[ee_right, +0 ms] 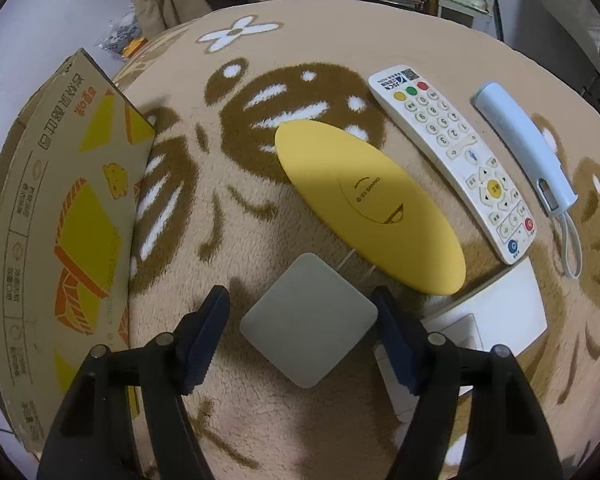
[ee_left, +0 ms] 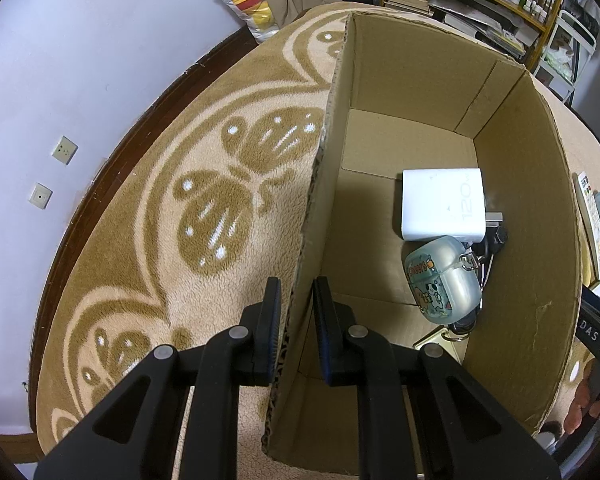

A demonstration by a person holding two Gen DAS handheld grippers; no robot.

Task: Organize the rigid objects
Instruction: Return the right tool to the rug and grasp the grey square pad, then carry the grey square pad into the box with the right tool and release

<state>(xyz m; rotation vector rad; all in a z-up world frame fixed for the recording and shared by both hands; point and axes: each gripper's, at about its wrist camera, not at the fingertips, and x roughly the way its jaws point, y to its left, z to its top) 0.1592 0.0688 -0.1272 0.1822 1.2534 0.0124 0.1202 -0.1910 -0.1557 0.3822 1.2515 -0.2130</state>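
The left gripper (ee_left: 296, 320) is clamped on the near left wall of the cardboard box (ee_left: 328, 184), one finger outside over the fleece blanket (ee_left: 160, 160) and one inside, the wall's edge pinched between the pads. Farther in, on the box floor toward its right wall, lies a translucent earbud case (ee_left: 442, 280) with cartoon stickers, keys and a ring partly hidden beneath it, and just beyond it, touching, a white charger (ee_left: 440, 204) marked 120W with its prongs pointing right. In the right wrist view, the right gripper (ee_right: 300, 336) hangs with its fingers spread wide — nothing gripped — on either side of a grey-green square pad (ee_right: 310, 320) that lies flat on the blanket, corners turned like a diamond. Just to its right sits a white flat box (ee_right: 500, 312), partly behind the right finger. Beyond the pad lies a yellow oval case (ee_right: 364, 204), its near end overlapping the white box; farther right are a white remote (ee_right: 452, 156) and then a pale blue handheld device (ee_right: 524, 144) with a wrist loop, well apart from the cardboard box — its printed outer side stands at the left edge.
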